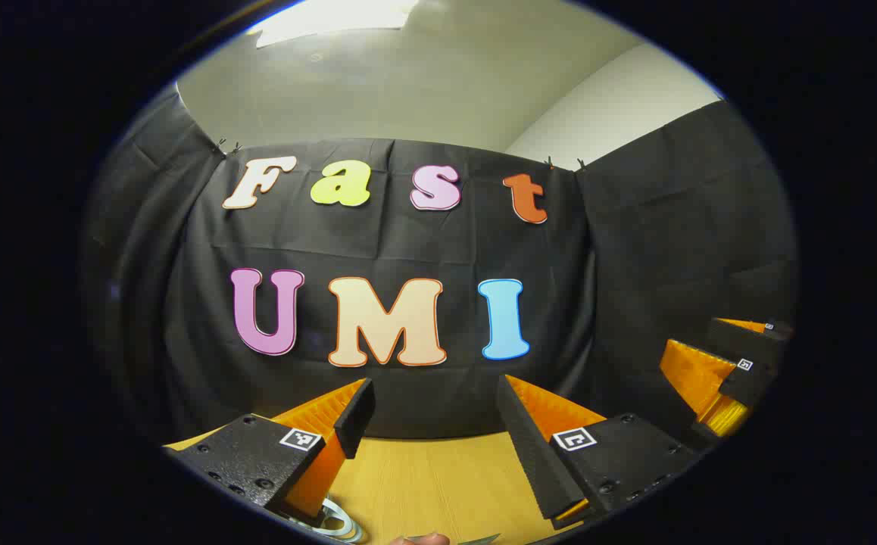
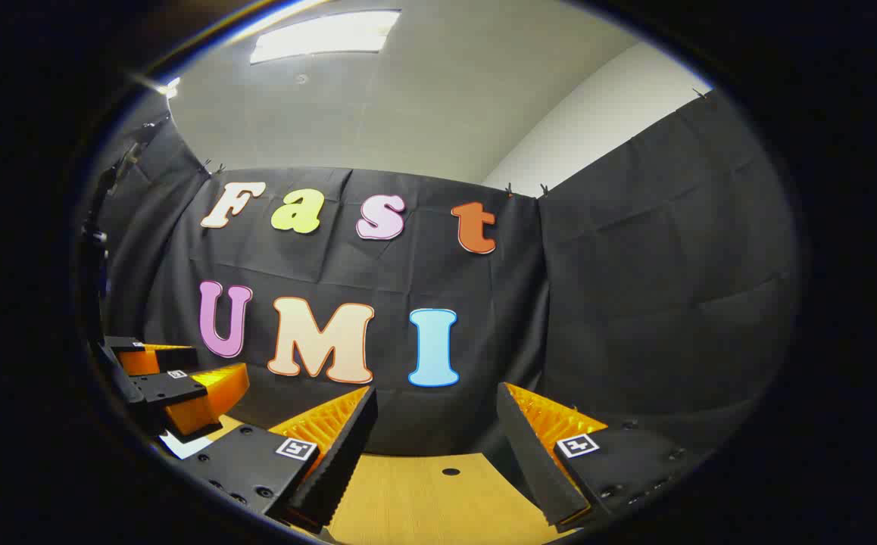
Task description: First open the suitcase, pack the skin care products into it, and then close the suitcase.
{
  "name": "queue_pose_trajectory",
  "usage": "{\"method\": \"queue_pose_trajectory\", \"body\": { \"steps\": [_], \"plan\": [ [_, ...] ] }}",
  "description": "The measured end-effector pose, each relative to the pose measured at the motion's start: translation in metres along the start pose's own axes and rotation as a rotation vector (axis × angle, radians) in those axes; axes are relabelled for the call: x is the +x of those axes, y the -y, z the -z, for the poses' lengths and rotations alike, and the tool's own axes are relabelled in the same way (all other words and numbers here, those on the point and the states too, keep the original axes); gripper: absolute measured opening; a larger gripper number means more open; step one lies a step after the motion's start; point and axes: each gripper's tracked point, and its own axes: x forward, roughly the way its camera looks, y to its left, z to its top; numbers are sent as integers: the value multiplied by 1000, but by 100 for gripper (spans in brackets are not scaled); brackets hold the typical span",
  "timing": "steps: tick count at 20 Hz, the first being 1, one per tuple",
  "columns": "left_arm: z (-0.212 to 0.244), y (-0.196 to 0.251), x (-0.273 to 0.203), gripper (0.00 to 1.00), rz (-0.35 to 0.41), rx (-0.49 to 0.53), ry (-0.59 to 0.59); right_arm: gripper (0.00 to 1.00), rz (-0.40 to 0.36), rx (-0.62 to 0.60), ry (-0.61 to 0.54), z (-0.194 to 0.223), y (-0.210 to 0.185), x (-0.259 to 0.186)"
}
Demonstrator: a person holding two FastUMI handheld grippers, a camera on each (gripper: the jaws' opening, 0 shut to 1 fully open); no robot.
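In the left gripper view, my left gripper [image 1: 435, 390] is open and held level above the wooden table [image 1: 438, 477], with nothing between its orange-and-black fingers. The right gripper [image 1: 719, 375] shows at the right edge of that view, beside it at about the same height. In the right gripper view, my right gripper [image 2: 435, 397] is also open and empty over the table [image 2: 423, 507]. There the left gripper [image 2: 173, 382] shows at the left edge. Both point at the booth's back wall.
A pale blue-white ring-shaped object [image 1: 338, 522] lies on the table under my left gripper's left finger. A small pinkish rounded thing [image 1: 423, 539] peeks in at the bottom edge. Something white [image 2: 181, 445] lies on the table below the left gripper. The tabletop has a small dark hole [image 2: 450, 471].
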Motion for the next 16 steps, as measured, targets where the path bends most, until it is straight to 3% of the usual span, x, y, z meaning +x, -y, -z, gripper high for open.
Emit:
{"method": "queue_pose_trajectory", "body": {
  "steps": [7,10,13,16],
  "plan": [
    [7,-8,-3,94,-36,-21,-13,100,-64,-38,33,-4,-8,-3],
    [10,-15,0,95,-65,9,-20,98,-82,-90,75,-9,7,5],
    [16,-17,-1,95,-70,18,-20,98,-131,-52,90,-3,7,11],
    [47,-44,-13,94,-150,35,-95,98,-180,-21,78,15,11,21]
  ]
}}
